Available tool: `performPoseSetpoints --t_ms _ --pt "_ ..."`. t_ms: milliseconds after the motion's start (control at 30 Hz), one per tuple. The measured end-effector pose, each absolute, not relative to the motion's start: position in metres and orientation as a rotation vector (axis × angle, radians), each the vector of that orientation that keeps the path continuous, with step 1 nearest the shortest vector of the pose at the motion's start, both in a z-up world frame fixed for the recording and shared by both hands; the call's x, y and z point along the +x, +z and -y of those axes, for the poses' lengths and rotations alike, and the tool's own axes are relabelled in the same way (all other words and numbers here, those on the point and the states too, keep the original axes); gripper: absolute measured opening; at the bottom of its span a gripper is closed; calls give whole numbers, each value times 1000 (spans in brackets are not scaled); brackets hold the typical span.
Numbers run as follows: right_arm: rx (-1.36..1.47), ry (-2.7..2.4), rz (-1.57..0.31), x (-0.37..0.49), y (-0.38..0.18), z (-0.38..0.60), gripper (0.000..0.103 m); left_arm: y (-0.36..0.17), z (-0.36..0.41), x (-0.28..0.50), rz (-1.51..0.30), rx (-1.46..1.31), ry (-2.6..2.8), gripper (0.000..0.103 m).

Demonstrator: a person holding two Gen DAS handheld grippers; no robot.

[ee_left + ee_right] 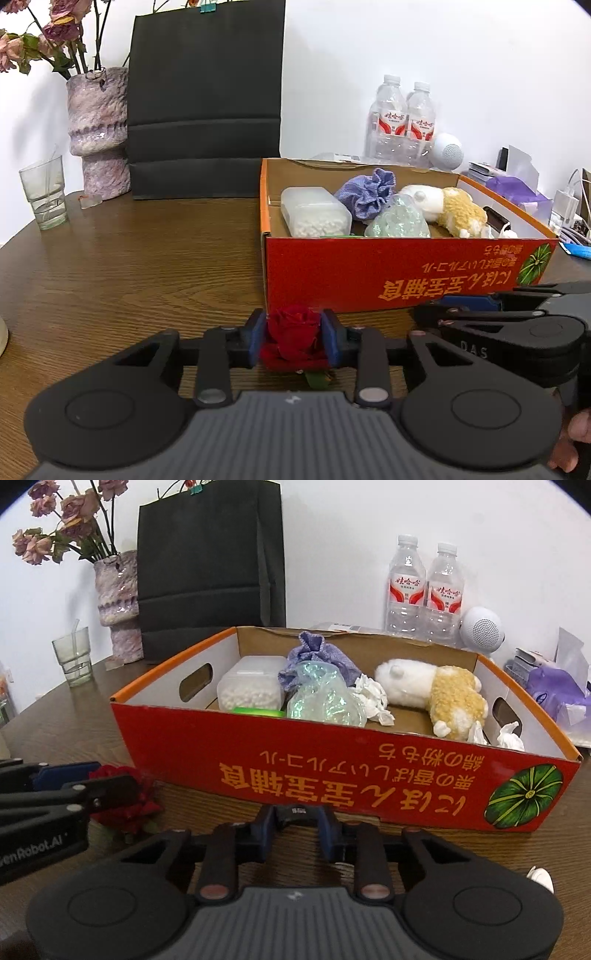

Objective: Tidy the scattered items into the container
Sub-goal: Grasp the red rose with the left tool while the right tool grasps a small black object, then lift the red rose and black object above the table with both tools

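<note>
— Left gripper [293,341]?
— Clamped on the red rose [293,338], lower centre, before the red box [406,273].
— Right gripper [297,821]?
— Pinching a small black object [297,814] (unidentifiable), lower centre.

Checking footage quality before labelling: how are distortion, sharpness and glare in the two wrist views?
Left wrist view: fisheye bends the table edge; red rose sharp, lower corners soft. Right wrist view: dark corners; box lettering crisp; glare on the iridescent bag; evenly lit.
</note>
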State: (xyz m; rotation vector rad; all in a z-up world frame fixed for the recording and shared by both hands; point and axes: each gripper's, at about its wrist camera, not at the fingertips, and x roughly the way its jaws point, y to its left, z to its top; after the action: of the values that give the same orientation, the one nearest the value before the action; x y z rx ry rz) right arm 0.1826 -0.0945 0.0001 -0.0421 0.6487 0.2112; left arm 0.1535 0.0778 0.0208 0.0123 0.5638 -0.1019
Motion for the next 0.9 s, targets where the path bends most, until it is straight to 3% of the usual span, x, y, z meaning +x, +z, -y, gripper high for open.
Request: performPoseSetpoints --t_ms 133,200,567,667,700,767,900 --pt "-25 220 -649 178 0 99 15 21 -80 151 -564 3 -99 29" --pt "-20 228 -651 174 1 102 4 23 -80 148 -566 -6 -104 28" --pt "-37 269 -662 137 6 125 0 30 -65 97 -518 -20 -125 28" --pt "51 285 -673 140 9 131 12 31 -63 99 -507 -19 -107 28" --pt "53 271 -679 146 10 127 24 31 -65 100 -506 -26 -96 28" --pt "42 231 -667 157 11 117 34 31 -70 102 -506 -46 -80 28" --pt "77 140 -682 175 4 106 33 29 -80 106 -503 -64 -57 28"
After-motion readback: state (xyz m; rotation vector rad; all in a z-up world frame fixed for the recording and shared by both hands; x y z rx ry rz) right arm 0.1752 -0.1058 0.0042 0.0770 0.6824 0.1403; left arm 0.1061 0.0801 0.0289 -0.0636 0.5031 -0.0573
